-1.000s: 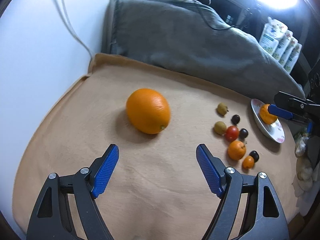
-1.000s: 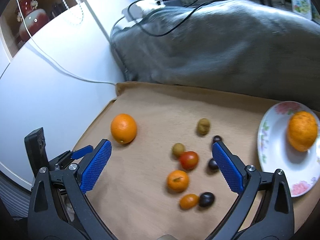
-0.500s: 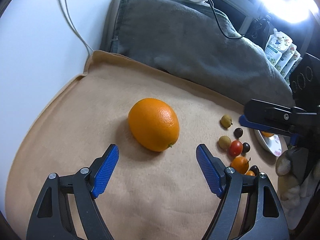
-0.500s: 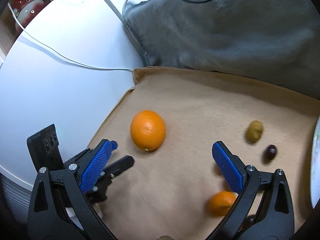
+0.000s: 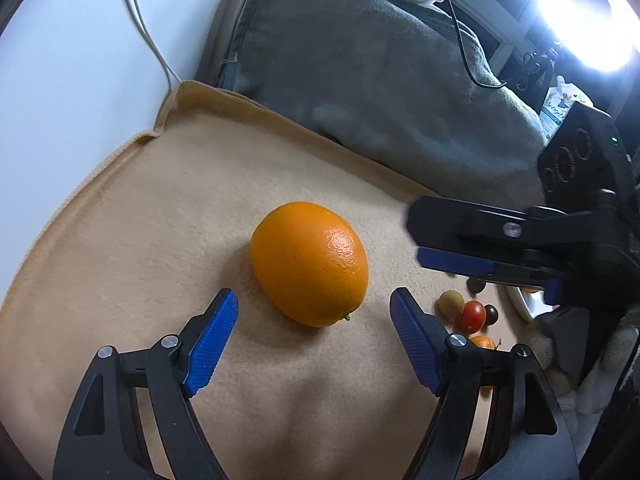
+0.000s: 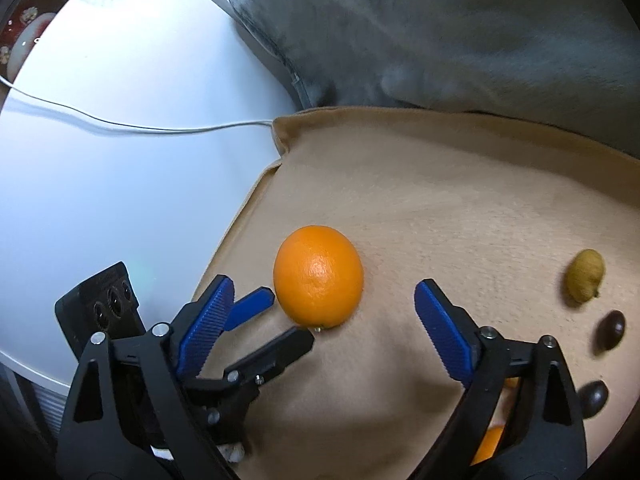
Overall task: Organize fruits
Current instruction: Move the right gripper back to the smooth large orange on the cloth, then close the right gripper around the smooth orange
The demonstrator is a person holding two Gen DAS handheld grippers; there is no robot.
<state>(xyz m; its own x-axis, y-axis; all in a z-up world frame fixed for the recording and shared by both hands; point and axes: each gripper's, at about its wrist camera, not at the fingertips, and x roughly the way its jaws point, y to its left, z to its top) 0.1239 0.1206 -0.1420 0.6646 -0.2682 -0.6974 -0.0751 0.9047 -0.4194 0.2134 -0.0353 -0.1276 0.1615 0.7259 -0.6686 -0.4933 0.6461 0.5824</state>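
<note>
My left tongs (image 5: 314,336) were wide open, held nothing. Big orange (image 5: 309,263) sat on tan cloth (image 5: 160,216) just ahead, between tips, not touching. My right tongs (image 6: 324,312) were wide open too, held nothing, same orange just ahead. Small fruits (image 5: 470,316) lay right of left tongs.

Bright orange fruit (image 5: 309,263) on tan cloth (image 5: 160,216), grey blanket (image 5: 360,72), blue-padded black fingers (image 5: 212,336).
</note>
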